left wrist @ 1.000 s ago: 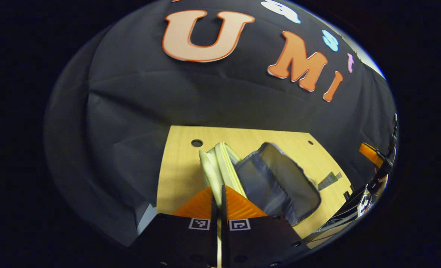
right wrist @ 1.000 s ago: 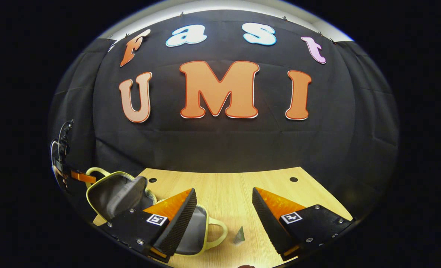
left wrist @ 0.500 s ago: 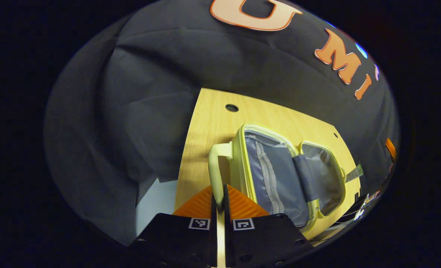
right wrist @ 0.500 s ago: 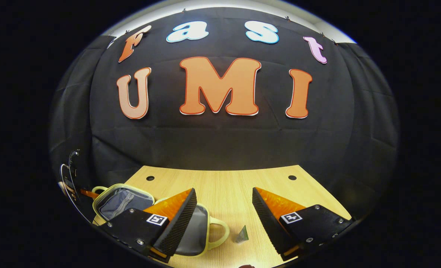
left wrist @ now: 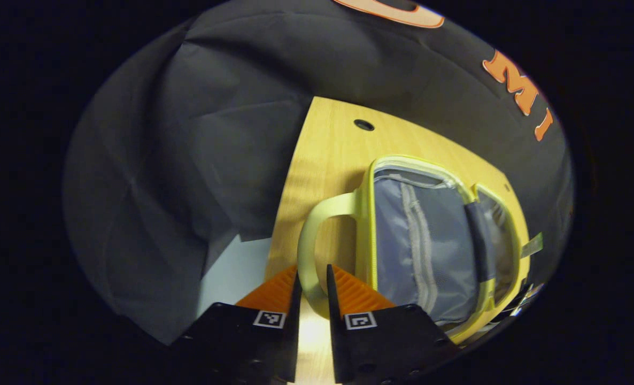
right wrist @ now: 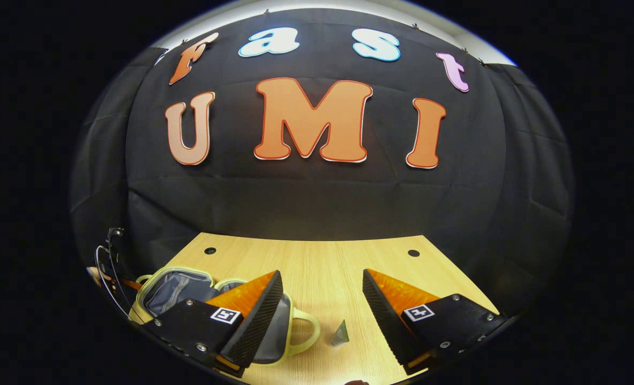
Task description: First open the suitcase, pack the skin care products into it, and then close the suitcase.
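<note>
Left gripper [left wrist: 311,286]: fingers slightly parted around suitcase handle [left wrist: 309,240], contact uncertain; suitcase [left wrist: 429,240]: open flat, table [right wrist: 327,262] left; skin care sachet [right wrist: 340,335]: just right of it; right gripper [right wrist: 322,305]: fingers spread, empty. Step: opening done; next: pick up sachet.

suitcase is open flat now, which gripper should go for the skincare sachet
Probably the right gripper: its jaws are open and the sachet lies on the table just ahead of them. The left gripper sits around the suitcase handle, farther from it.
</note>
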A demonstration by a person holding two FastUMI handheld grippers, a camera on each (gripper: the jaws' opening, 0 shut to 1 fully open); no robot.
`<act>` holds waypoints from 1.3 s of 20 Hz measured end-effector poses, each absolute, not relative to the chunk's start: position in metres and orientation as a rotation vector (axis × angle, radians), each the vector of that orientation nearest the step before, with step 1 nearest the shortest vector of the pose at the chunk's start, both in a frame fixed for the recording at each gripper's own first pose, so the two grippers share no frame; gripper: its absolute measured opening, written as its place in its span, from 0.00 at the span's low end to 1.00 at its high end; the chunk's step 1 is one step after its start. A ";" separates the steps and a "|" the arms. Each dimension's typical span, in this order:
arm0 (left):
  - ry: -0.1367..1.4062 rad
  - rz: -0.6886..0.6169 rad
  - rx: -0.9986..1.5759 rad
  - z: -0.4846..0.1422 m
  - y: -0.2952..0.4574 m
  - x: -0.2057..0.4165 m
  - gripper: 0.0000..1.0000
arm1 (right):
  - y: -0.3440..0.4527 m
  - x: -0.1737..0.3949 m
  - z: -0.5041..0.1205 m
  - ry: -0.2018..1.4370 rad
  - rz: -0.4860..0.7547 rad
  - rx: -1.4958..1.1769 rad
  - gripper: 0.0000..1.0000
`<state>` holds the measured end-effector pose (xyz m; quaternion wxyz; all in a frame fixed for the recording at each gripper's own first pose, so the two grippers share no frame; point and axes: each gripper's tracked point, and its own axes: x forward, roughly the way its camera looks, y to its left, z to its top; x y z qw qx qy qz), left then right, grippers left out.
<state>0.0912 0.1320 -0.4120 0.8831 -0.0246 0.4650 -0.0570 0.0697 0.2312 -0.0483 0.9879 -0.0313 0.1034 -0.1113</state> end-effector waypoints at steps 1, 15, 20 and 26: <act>0.961 -0.115 -0.048 -0.412 0.128 0.093 0.27 | 0.228 0.068 -0.050 0.210 -0.229 -0.067 0.95; 0.511 -0.032 0.208 -0.231 0.052 0.125 0.99 | 0.169 0.059 -0.039 0.159 -0.258 -0.090 0.96; 0.296 -0.094 0.154 -0.144 -0.049 0.127 0.98 | 0.133 0.051 -0.022 0.116 -0.252 -0.087 0.96; 0.028 -0.214 0.043 -0.047 -0.202 0.118 0.98 | 0.078 0.038 0.006 0.047 -0.239 -0.062 0.96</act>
